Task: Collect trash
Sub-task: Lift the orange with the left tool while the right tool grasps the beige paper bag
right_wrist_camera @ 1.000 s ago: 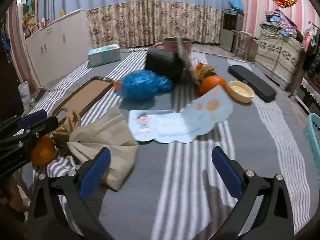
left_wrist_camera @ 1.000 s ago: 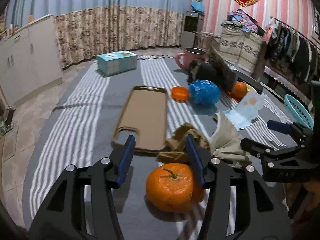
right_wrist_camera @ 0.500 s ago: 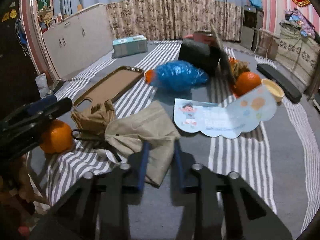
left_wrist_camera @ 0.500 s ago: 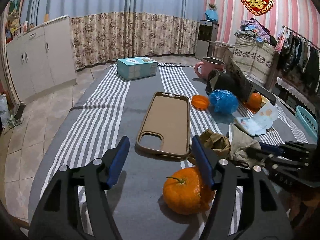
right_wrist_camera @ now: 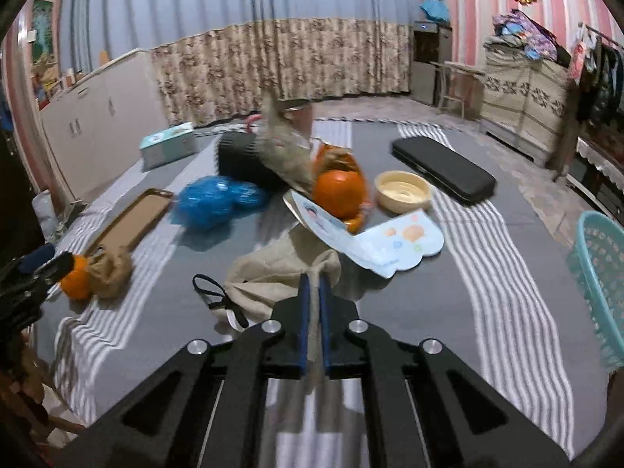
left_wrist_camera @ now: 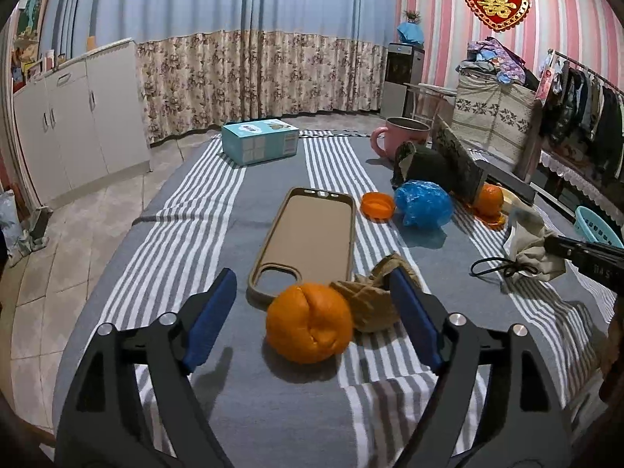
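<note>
A mandarin orange [left_wrist_camera: 308, 323] lies on the striped cloth between the jaws of my left gripper [left_wrist_camera: 310, 279], which are opening and do not touch it. A crumpled brown paper [left_wrist_camera: 370, 296] leans against the orange, by the right finger. My right gripper [right_wrist_camera: 314, 280] is shut on a fold of the beige cloth bag [right_wrist_camera: 273, 269], whose black drawstring [right_wrist_camera: 214, 292] trails to the left. In the left wrist view that bag [left_wrist_camera: 530, 245] hangs bunched at the tip of the right gripper [left_wrist_camera: 561, 247], at the far right.
Brown phone case [left_wrist_camera: 312, 234], orange lid [left_wrist_camera: 376, 204] and blue plastic bag [left_wrist_camera: 423, 202] lie ahead. A folded card [right_wrist_camera: 382, 241], another orange [right_wrist_camera: 339, 191], cream bowl [right_wrist_camera: 401, 191] and black case [right_wrist_camera: 444, 167] lie beyond. A teal basket [right_wrist_camera: 600, 273] stands at the right edge.
My right gripper went from wide open to shut on the beige bag and pulled it rightward, bunching it. My left jaws spread wider, and the orange between them rolled over.
</note>
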`<state>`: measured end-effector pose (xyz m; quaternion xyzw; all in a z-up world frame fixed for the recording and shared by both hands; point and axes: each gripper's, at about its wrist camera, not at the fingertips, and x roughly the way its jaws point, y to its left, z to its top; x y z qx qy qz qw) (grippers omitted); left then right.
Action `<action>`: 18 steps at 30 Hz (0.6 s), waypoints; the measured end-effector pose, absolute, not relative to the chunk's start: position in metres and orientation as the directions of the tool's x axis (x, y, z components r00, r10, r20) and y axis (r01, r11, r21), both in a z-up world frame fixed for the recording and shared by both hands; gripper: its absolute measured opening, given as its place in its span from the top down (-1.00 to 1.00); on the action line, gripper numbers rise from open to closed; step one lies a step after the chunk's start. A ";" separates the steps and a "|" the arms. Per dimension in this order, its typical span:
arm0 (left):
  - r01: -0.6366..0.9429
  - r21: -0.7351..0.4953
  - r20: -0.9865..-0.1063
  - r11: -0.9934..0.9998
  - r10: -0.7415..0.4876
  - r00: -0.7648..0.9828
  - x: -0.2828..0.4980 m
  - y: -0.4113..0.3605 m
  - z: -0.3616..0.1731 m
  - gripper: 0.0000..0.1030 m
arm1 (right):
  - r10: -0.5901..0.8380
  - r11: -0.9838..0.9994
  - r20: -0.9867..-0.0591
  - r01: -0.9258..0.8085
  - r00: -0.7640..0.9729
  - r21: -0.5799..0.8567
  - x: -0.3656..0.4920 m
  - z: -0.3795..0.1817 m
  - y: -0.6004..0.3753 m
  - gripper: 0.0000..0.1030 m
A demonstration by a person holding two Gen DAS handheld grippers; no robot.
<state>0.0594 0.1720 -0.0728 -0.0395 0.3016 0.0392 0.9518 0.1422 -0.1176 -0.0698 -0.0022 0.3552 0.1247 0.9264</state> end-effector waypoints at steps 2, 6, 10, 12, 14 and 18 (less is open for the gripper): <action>-0.095 -0.048 -0.576 0.994 0.050 0.816 0.056 0.170 -0.073 -0.56 | 0.227 0.970 -0.658 -0.229 0.718 0.085 0.142 -0.071 -0.124 0.85; -0.105 -0.024 -0.598 0.994 0.070 0.799 0.054 0.169 -0.081 -0.58 | 0.231 0.968 -0.659 -0.239 0.716 0.080 0.140 -0.077 -0.129 0.59; -0.092 -0.039 -0.628 0.995 0.047 0.777 0.059 0.172 -0.091 -0.47 | 0.240 0.966 -0.638 -0.244 0.732 0.084 0.136 -0.079 -0.132 -0.30; -0.086 -0.042 -0.640 0.995 0.039 0.767 0.063 0.171 -0.096 -0.29 | 0.250 0.963 -0.643 -0.256 0.724 0.086 0.135 -0.080 -0.130 -0.30; -0.072 -0.044 -0.652 0.996 0.026 0.758 0.068 0.169 -0.100 -0.18 | 0.261 0.960 -0.646 -0.264 0.717 0.096 0.135 -0.082 -0.130 -0.30; -0.074 -0.032 -0.654 0.997 0.035 0.756 0.071 0.169 -0.103 -0.15 | 0.276 0.955 -0.661 -0.274 0.698 0.109 0.132 -0.090 -0.129 -0.30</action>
